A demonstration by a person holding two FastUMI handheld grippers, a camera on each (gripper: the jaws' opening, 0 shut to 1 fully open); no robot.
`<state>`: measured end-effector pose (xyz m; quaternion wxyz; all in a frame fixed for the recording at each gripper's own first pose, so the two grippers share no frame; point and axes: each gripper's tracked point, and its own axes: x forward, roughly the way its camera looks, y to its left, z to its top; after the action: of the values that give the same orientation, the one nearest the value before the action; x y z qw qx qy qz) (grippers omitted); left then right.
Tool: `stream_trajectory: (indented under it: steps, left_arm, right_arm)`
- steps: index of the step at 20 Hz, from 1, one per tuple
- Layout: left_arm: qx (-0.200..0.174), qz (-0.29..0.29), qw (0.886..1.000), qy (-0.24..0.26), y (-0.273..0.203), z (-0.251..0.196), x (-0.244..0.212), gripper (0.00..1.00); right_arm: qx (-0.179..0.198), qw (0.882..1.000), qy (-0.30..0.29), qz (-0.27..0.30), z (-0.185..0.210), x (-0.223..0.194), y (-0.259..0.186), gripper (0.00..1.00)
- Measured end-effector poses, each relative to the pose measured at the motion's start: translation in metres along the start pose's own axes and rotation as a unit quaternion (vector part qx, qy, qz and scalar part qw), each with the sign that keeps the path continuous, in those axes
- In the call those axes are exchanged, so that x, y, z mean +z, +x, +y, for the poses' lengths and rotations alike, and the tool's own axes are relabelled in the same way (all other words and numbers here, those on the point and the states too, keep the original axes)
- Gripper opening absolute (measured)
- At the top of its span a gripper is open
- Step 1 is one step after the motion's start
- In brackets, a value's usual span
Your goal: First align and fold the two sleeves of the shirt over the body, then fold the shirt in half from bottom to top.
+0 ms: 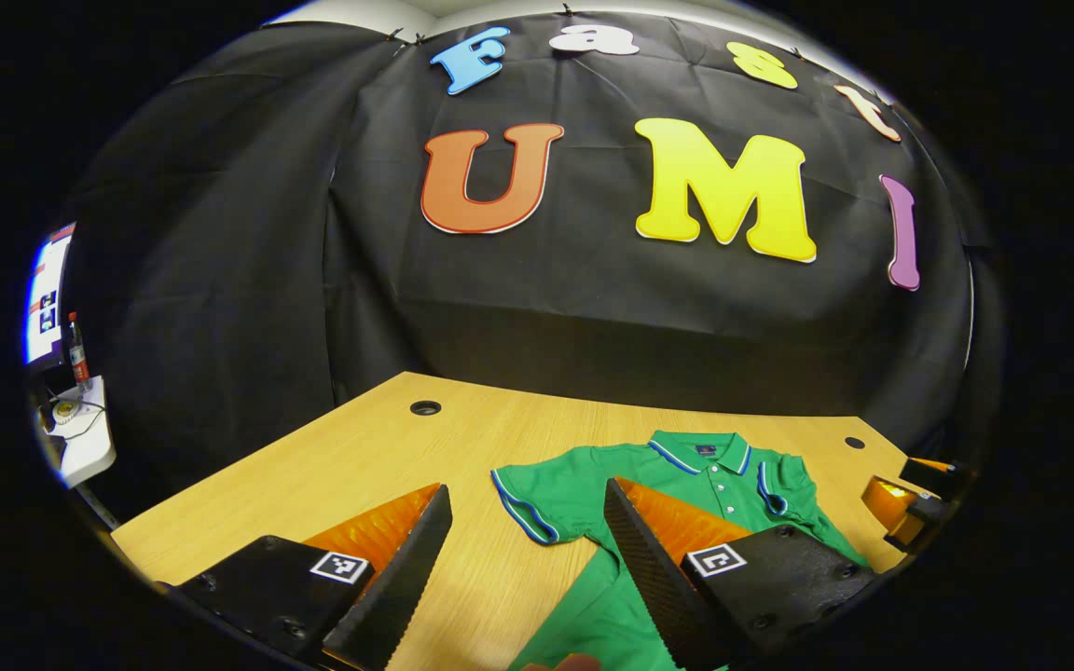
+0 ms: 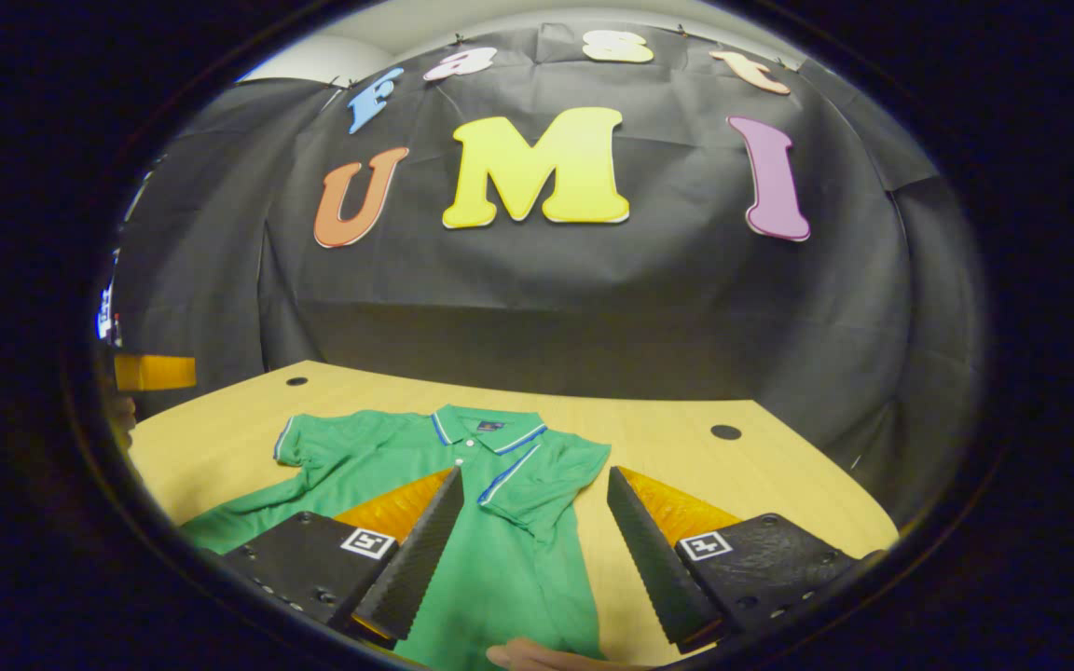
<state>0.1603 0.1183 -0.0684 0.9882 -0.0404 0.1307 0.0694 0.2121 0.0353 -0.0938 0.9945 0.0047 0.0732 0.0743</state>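
Observation:
A green polo shirt (image 1: 686, 485) with blue-and-white trim lies face up on the wooden table (image 1: 313, 466), collar toward the wall. In the left gripper view, one sleeve (image 1: 528, 499) lies spread flat, and my left gripper (image 1: 528, 489) hovers open over it. In the right gripper view, the other sleeve (image 2: 537, 485) lies folded in over the shirt (image 2: 378, 452), its trim running diagonally. My right gripper (image 2: 534, 477) hangs open just above that folded sleeve, holding nothing. The right gripper (image 1: 915, 499) also shows at the far right of the left gripper view.
Round cable holes (image 1: 425, 407) (image 1: 854, 443) (image 2: 725, 431) sit near the table's far edge, close to the black cloth wall. A small white shelf (image 1: 80, 438) with a bottle stands off the table's left. A hand (image 2: 537, 657) shows at the bottom edge.

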Motion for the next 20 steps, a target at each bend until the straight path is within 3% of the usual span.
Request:
stream_trajectory:
  steps: [3,5,8,11,15,20]
  left_arm:
    - [-0.011,0.038,0.999,-0.004,0.031,-0.006,-0.004,1.0]
    - [0.006,0.081,0.997,-0.01,0.05,0.001,-0.021,1.0]
    - [-0.002,0.125,0.991,-0.039,0.078,0.006,-0.049,1.0]
    - [0.004,0.149,0.988,-0.047,0.106,0.01,-0.073,1.0]
    - [-0.02,0.166,0.983,-0.078,0.126,-0.006,-0.093,1.0]
    - [-0.024,0.178,0.98,-0.086,0.143,-0.012,-0.1,0.89]
  right_arm:
    - [0.002,1.0,-0.007,-0.021,-0.007,-0.003,-0.017,0.95]
    - [0.014,0.999,-0.005,-0.028,-0.007,-0.008,-0.029,0.95]
    - [0.035,0.998,0.01,-0.042,-0.009,-0.012,-0.043,0.97]
    - [0.043,0.998,0.019,-0.041,-0.009,-0.015,-0.046,0.96]
    - [0.065,0.996,0.057,-0.02,-0.005,-0.021,-0.047,0.95]
    - [0.057,0.997,0.042,-0.025,-0.004,-0.021,-0.047,0.93]
